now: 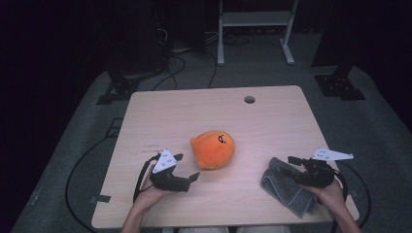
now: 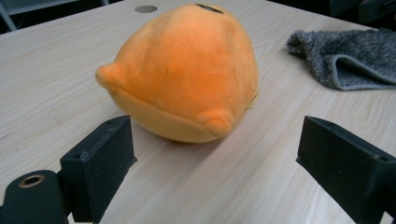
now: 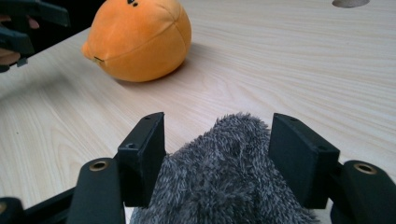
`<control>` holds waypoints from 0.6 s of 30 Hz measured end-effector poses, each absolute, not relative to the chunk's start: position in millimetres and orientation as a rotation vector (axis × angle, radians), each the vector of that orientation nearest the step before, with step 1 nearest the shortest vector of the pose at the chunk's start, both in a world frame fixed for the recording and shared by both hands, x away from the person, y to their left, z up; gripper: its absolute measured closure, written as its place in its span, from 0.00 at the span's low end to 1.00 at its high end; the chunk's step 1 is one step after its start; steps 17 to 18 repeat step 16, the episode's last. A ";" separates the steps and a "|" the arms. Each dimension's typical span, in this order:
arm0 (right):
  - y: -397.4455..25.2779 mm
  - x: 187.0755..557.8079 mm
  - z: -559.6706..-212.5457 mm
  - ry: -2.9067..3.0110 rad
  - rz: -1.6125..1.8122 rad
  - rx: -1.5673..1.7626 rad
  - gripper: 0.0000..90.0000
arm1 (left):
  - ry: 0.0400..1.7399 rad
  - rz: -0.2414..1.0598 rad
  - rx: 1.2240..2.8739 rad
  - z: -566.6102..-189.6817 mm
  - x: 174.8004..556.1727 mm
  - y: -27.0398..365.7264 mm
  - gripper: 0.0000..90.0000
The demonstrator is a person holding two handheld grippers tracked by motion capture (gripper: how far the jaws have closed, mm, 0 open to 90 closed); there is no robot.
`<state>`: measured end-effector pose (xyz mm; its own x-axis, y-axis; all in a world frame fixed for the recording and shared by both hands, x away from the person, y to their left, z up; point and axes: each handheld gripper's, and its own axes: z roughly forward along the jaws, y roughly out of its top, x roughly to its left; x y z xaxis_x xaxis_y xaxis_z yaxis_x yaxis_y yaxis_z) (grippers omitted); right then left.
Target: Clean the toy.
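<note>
1. My left gripper rests low at the near-left of the table, jaws spread wide, nothing between them.
2. The orange plush toy sits mid-table, just ahead and slightly right of that gripper. Near, not touching.
3. In the left gripper view the plush is centred between the two jaws but still beyond their tips; bare tabletop shows in the gap.
4. Plush long axis: rounded body with a small pointed nub toward my left. It lies roughly crosswise to my left gripper's line, so the jaws would close across the longer way. The opening looks about wide enough; that's a judgement.
5. My right gripper is at the near-right, sitting over the grey fuzzy cloth.
6. In the right gripper view the cloth bulges up between the jaws, which stand part open on either side of it. The left jaw touches the pile, the right is close; I can't tell if it's really pinched.
7. The plush is well apart from the right gripper, off to its far left.
8. The left gripper is clearly nearer the plush. My guess: a short straight push forward, then close.
9. Risk: soft round body may squirt out if gripped too near the edge.
</note>
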<state>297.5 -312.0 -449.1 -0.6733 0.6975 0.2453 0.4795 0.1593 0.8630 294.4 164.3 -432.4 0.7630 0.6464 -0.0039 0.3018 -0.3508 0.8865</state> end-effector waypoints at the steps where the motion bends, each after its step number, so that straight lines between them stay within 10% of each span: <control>1: -312.4 297.2 -449.1 2.219 1.533 1.153 0.39 | 0.726 0.425 1.946 -433.4 293.8 164.8 0.11; 18: -308.0 293.9 -449.0 2.199 1.548 1.134 0.38 | 0.748 0.453 1.925 -453.7 278.2 174.3 0.10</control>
